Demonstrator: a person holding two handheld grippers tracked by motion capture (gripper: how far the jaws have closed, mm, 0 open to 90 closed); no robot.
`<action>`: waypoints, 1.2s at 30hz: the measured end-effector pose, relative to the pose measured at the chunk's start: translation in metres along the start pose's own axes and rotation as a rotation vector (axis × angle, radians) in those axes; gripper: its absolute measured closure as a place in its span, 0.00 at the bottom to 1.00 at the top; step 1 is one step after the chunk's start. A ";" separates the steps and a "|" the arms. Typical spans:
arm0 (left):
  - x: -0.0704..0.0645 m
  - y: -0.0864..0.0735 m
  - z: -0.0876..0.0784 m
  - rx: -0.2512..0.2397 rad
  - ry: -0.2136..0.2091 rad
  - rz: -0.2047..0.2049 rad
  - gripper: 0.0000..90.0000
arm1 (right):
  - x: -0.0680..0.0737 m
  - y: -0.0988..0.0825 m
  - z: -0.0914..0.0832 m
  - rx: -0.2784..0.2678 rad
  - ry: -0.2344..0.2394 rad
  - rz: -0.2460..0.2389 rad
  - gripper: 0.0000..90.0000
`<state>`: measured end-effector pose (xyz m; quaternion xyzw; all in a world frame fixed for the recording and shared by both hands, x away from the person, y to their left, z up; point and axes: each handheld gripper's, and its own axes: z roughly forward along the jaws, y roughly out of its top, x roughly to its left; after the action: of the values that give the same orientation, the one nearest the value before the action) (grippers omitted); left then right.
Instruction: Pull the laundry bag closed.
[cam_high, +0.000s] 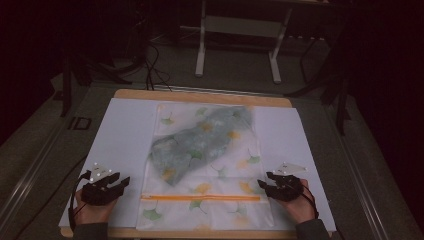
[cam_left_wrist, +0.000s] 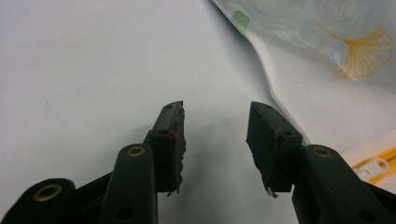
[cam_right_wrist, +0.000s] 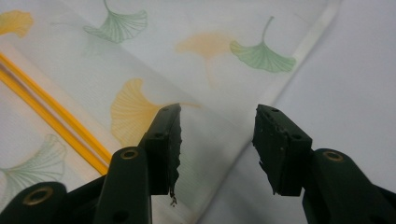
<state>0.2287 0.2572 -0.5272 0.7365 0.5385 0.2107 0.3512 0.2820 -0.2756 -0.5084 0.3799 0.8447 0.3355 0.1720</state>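
Both grippers, left (cam_high: 121, 183) and right (cam_high: 263, 186), stood apart, empty, flanking the translucent ginkgo-print zip pouch (cam_high: 207, 200); best grip corners evenly.

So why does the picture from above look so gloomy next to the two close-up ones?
High view: dim and a little soft, the room behind nearly black, the white sheet on the table the one bright patch. Left gripper view: bright and even, with the jaws throwing soft shadows on the sheet. Right gripper view: the mesh bag is well lit, its leaf prints sharp up close and hazier farther off; no glare.
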 end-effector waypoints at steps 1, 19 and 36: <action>0.000 0.000 -0.001 0.001 -0.005 0.001 0.63 | 0.001 0.001 0.000 -0.002 0.005 -0.007 0.57; 0.001 0.000 -0.002 -0.013 -0.055 0.016 0.55 | 0.027 0.023 0.015 0.016 0.088 -0.117 0.59; 0.001 0.000 -0.007 -0.038 0.005 0.026 0.54 | 0.053 0.045 0.031 0.034 0.148 -0.206 0.59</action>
<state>0.2241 0.2601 -0.5229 0.7360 0.5258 0.2271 0.3610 0.2880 -0.2003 -0.5009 0.2681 0.8953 0.3287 0.1360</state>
